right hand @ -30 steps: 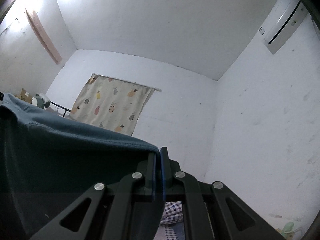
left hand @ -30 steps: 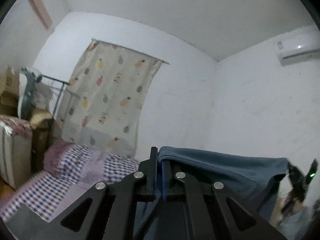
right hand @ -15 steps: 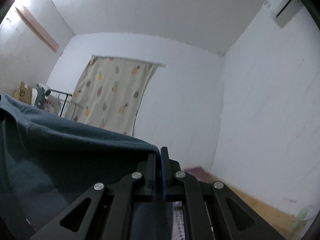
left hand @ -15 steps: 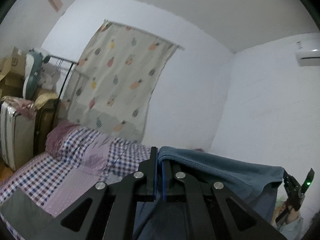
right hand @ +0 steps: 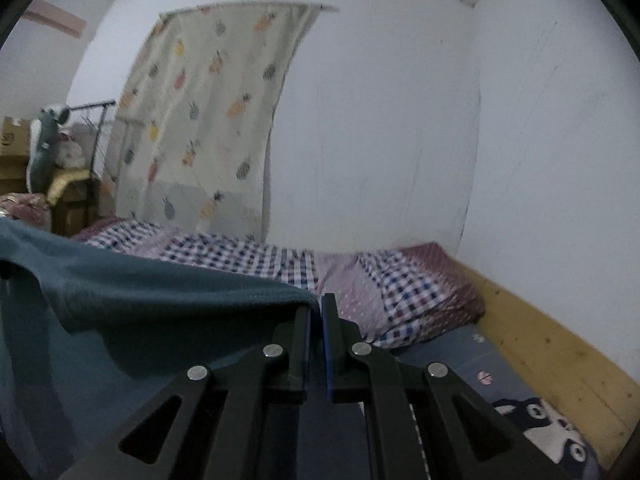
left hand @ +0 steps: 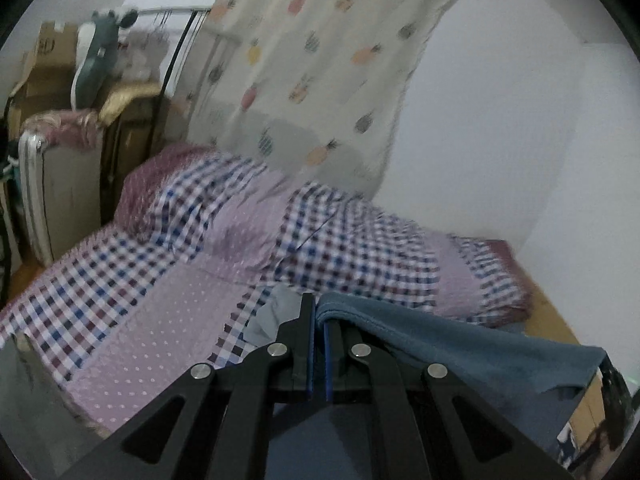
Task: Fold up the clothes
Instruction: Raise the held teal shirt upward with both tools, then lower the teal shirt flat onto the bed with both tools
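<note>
A blue-grey garment (left hand: pixel 460 348) hangs stretched between both grippers above the bed. My left gripper (left hand: pixel 318 312) is shut on its left top corner, and the cloth runs off to the right and sags below. In the right wrist view the same garment (right hand: pixel 152 292) spreads leftward from my right gripper (right hand: pixel 316 308), which is shut on its right top corner. The lower part of the garment is hidden behind the gripper bodies. A pale grey piece of cloth (left hand: pixel 272 312) lies on the bed just beyond the left fingertips.
A bed with a checked and dotted pink cover (left hand: pixel 168 280) fills the room ahead, with a wooden side board (right hand: pixel 552 344) along the right wall. A pineapple-print curtain (left hand: pixel 320 64) hangs behind. Boxes and a rack (left hand: pixel 80 80) stand at the left.
Both grippers have tilted downward, so the views swing from ceiling and wall down onto the bed. The garment stays held and stretched between them.
</note>
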{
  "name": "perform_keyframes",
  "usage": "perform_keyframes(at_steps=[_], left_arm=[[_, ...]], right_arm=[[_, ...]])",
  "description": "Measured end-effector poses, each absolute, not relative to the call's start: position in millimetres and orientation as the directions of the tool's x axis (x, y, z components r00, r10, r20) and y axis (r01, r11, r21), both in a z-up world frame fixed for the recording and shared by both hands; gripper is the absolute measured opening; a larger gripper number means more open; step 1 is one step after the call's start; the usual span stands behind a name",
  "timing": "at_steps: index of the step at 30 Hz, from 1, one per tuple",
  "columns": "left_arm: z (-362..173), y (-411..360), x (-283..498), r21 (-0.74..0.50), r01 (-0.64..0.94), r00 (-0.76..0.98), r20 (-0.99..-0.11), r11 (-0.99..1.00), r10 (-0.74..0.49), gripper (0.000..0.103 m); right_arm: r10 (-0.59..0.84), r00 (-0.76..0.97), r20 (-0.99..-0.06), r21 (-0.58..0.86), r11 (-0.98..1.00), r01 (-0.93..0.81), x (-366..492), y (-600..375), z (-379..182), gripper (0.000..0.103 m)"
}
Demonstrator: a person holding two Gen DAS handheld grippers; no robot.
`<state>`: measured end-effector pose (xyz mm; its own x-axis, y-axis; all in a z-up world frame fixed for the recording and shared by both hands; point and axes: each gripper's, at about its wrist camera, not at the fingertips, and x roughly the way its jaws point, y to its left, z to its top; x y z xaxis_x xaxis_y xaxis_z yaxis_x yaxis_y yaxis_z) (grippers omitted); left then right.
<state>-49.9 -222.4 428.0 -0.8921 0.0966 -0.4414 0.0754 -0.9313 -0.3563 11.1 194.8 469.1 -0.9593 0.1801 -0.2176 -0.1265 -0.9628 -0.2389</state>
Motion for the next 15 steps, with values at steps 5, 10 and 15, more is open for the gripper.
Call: perform_keyframes(at_steps=[5, 10, 15], left_arm=[[375.7, -207.5, -166.0, -0.318, 0.15, -0.851, -0.524, -0.936, 0.042, 0.002], [313.7, -202.6, -259.9, -0.281, 0.194, -0.807, -0.59, -0.94, 0.01, 0.002], [225.9, -194.0, -335.9, -0.191, 0.229, -0.718, -0.695, -0.955, -0.034, 0.002]], right_arm=[[0.235, -0.917, -0.322, -0.276, -0.95, -0.146, -116.7, 202.9, 413.6, 0.003], [0.26, -0.854, -0.451, -0.278, -0.95, -0.142, -221.0, 217.4, 328.9, 0.003], [0.261, -0.763, -0.592, -0.27, -0.956, -0.117, -296.7, 228.6, 234.9, 0.003]])
